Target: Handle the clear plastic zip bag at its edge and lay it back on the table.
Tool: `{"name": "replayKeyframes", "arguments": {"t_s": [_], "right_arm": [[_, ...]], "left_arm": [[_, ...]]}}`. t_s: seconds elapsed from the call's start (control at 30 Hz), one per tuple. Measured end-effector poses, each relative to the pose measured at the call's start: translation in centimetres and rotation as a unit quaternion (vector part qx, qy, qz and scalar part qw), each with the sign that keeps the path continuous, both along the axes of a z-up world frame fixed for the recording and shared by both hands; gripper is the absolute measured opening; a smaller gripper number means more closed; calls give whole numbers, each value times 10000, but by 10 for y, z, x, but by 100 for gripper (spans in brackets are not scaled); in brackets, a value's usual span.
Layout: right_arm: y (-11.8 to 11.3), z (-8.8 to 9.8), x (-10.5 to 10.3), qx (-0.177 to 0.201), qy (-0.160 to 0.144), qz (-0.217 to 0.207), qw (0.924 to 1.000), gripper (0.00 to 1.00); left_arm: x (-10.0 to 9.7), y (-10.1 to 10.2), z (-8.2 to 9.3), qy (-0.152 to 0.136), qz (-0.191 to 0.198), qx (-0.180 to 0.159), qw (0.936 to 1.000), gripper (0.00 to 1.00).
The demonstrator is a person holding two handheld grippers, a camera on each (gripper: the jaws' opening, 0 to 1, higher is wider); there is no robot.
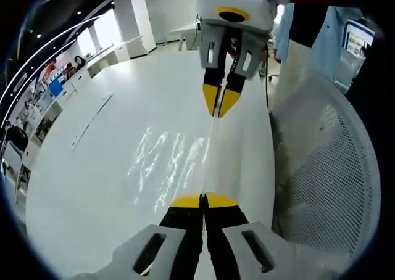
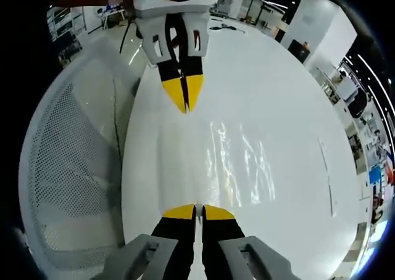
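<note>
A clear plastic zip bag (image 1: 168, 163) is stretched by one edge between my two grippers, just above the white table (image 1: 92, 187). Only its glints and a thin edge line show. In the left gripper view my left gripper (image 1: 202, 200) is shut on the near end of that edge. Opposite it, my right gripper (image 1: 220, 111) pinches the far end. From the right gripper view, the right gripper (image 2: 198, 210) is shut on the bag (image 2: 241, 166), and the left gripper (image 2: 184, 107) faces it, also shut on the edge.
A white mesh chair (image 1: 327, 169) stands against the table's side, seen also as the chair (image 2: 68, 169). A person in light blue (image 1: 321, 39) stands beyond it. Desks and shelves line the far walls. The white table (image 2: 296, 107) is broad.
</note>
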State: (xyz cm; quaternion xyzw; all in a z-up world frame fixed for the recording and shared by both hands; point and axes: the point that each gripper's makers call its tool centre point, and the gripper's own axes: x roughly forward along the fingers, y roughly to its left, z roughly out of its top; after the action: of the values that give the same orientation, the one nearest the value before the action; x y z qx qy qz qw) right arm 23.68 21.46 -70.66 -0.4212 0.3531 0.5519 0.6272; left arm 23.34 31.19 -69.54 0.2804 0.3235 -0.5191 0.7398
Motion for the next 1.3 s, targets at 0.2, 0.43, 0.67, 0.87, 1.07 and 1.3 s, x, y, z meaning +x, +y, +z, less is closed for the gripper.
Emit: {"name": "replayKeyframes", "arguments": {"t_s": [0.2, 0.43, 0.67, 0.87, 1.07, 1.3], "right_arm": [[1, -2, -2, 26, -8, -26, 10000, 0], [-1, -2, -4, -38, -118, 115, 9999, 0], [-3, -2, -4, -58, -207, 230, 9995, 0], [-2, -3, -7, -38, -227, 305, 9993, 0], [-2, -4, -8, 15, -278, 406, 9988, 0], [-1, -3, -14, -9, -248, 378, 9990, 0]], "left_arm": [[2, 2, 1, -81, 36, 33, 10000, 0], [-7, -3, 1, -172, -105, 122, 9997, 0], [-9, -4, 2, -172, -168, 146, 9996, 0], [-11, -3, 1, -209, -233, 173, 9994, 0], [-12, -3, 0, -220, -239, 162, 9993, 0], [-12, -2, -2, -210, -257, 173, 9993, 0]]}}
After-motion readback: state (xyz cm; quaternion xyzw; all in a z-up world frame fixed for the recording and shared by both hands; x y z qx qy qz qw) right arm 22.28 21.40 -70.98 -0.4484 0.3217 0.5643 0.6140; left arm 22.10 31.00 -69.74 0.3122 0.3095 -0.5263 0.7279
